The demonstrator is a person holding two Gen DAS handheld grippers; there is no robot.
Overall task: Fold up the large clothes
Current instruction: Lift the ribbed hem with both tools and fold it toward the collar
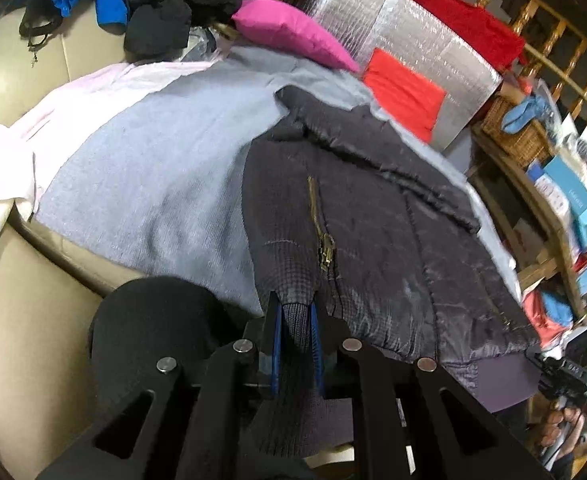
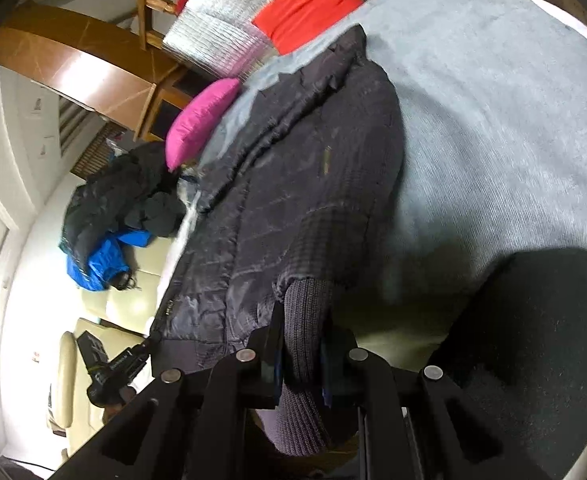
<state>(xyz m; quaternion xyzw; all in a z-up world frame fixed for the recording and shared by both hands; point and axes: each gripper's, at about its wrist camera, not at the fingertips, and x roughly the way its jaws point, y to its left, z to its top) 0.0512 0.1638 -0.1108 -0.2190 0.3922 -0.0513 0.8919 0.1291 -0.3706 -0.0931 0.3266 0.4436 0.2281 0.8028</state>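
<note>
Lying spread on a pale blue blanket [image 1: 153,168] over a cream sofa [image 1: 25,320], the dark jacket [image 1: 373,208] has its front up and its brass zip [image 1: 323,240] running away from the left camera — a flat layout that suits folding, since the panels can be turned over without bunching. Its collar end points toward the pink cushion [image 1: 289,32] and red cushion [image 1: 405,88] at the far side, while the ribbed hem hangs at the near edge, where both tools can reach it. The left gripper [image 1: 296,332] is nearly closed, its blue-lined jaws pinching the ribbed knit of the hem just below the zip's end. The right gripper [image 2: 303,344] is likewise pressed almost together on a ribbed knit band [image 2: 305,320] at the jacket's near edge; whether that band is a cuff or a hem corner cannot be told for sure. Holding two points along the same near edge probably lets the person lift that edge evenly and carry it over toward the collar. A heap of other clothes [image 2: 109,216] — black and bright blue — sits well apart on the sofa, likely waiting its turn.
</note>
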